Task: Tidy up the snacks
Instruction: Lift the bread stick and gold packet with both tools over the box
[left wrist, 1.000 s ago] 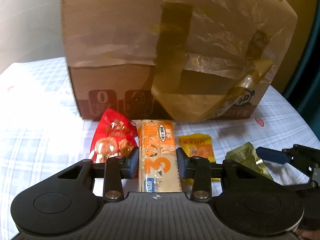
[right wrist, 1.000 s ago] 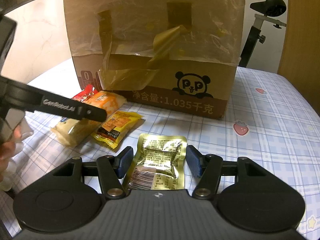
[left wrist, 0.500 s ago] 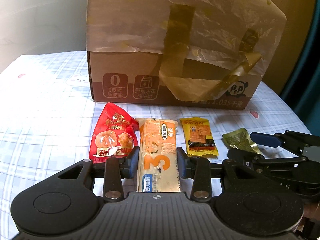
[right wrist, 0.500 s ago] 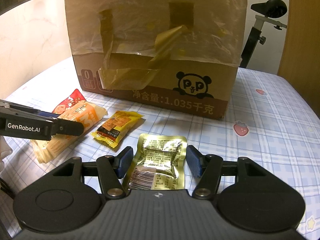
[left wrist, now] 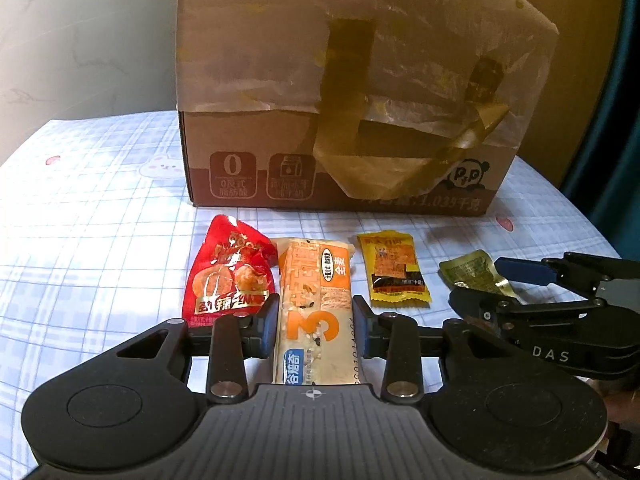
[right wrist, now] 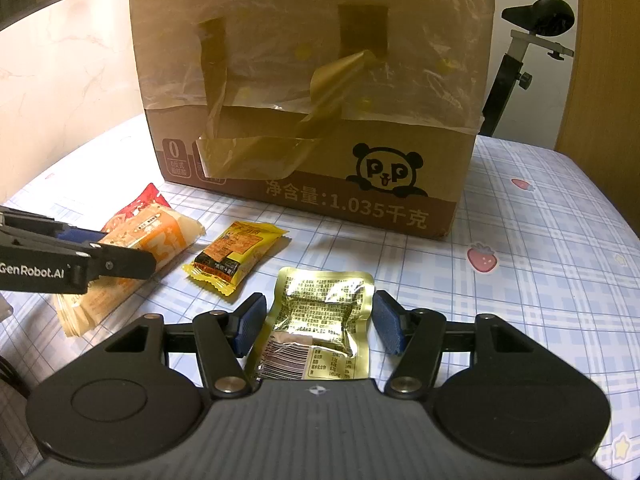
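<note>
Several snack packets lie in a row on the checked tablecloth in front of a cardboard box (left wrist: 344,92). My left gripper (left wrist: 316,330) is shut on the long orange-and-cream bar (left wrist: 316,312), its pads touching both sides. A red packet (left wrist: 228,276) lies left of the bar and a yellow packet (left wrist: 396,276) right of it. My right gripper (right wrist: 318,326) is open, its pads on either side of the gold foil packet (right wrist: 320,320) with small gaps. The bar (right wrist: 132,256) and yellow packet (right wrist: 236,256) also show in the right wrist view.
The cardboard box (right wrist: 312,100) with loose tape and a plastic liner stands right behind the snacks. The checked tablecloth (right wrist: 540,272) spreads to the right. An exercise bike (right wrist: 520,48) stands behind the table. A wooden wall panel is at the far right.
The left gripper has pulled back and lowered with the bar, so the box looks farther away. The right gripper has stayed around the gold packet.
</note>
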A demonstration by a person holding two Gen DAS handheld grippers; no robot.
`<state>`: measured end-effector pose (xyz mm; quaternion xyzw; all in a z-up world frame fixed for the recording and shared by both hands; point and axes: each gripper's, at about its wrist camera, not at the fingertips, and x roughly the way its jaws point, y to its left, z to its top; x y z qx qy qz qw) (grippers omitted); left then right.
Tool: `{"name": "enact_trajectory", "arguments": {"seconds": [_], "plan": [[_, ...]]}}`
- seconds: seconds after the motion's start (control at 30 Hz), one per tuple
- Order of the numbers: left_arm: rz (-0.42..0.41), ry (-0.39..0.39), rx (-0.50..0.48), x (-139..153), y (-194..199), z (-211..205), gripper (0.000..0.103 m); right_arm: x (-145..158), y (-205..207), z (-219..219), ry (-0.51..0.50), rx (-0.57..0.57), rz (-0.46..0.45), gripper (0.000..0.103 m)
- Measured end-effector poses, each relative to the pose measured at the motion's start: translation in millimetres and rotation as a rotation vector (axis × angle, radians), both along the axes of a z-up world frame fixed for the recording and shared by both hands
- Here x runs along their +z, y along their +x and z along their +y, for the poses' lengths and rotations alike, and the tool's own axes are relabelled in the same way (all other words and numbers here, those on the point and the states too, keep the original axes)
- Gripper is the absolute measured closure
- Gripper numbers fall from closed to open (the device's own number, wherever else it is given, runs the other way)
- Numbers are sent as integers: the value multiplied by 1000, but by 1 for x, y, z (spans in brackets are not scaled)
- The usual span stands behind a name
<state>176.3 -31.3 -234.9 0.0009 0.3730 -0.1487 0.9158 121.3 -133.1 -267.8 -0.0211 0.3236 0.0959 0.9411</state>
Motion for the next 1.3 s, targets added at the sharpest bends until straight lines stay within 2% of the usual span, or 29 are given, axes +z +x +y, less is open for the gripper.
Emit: {"name": "enact_trajectory", "arguments": {"seconds": [0.37, 0.63, 0.77, 0.87, 1.0, 1.3], "plan": [[-51, -12, -5, 17, -17, 9, 64, 8, -7, -10, 60, -25, -30, 42], [-60, -21, -5, 22, -17, 10, 64, 26, -18, -11, 36, 5, -85, 42], [-95, -18, -12, 34, -19, 10, 64, 40, -21, -17, 52, 1, -119, 42], [-138, -27, -15, 54, -17, 14, 64, 61, -22, -21, 71, -2, -169, 42], [-199, -81, -15, 90, -12, 20, 64, 102, -21, -25, 97, 16, -267, 42], [-381, -121, -52, 166, 14, 13, 64, 188, 2, -20, 124, 130, -473, 42]]}}
